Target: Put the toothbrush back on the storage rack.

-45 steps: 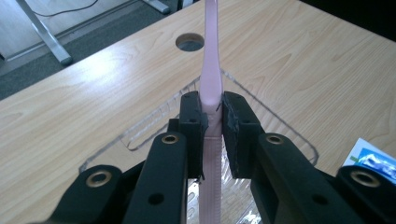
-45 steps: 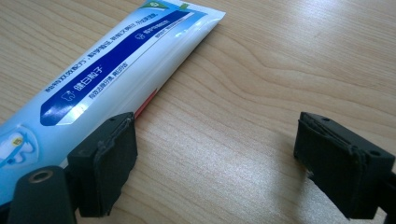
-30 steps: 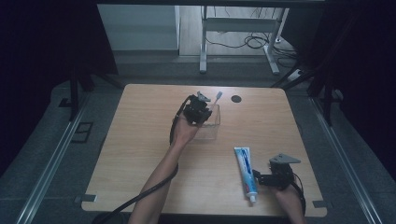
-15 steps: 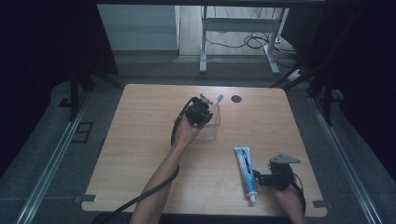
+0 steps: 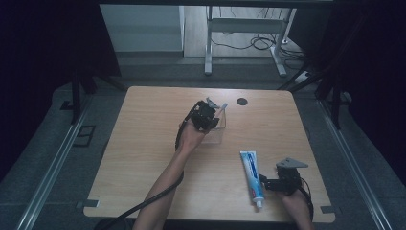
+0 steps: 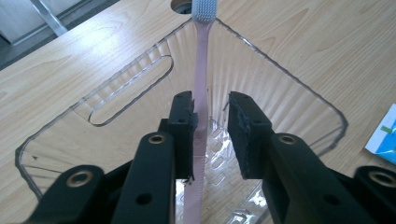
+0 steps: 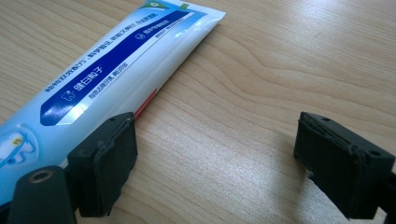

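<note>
Inside the clear bin (image 6: 299, 88), my left gripper (image 6: 211, 123) has just been opening: the pink toothbrush (image 6: 201, 84) stands between its jaws, against one pad, a gap on the other side, its bristle head propped on the far rim. Earlier that grip looked tighter. Near the table's (image 5: 143, 124) front edge, my right gripper (image 7: 215, 154) rests wide apart just beside the toothpaste tube (image 7: 116, 70), unchanged.

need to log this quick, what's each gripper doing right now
Left gripper: jaws just opening, pink toothbrush between them in the clear plastic bin, no longer clamped.
Right gripper: open, holding nothing, beside the blue-and-white toothpaste tube.
</note>
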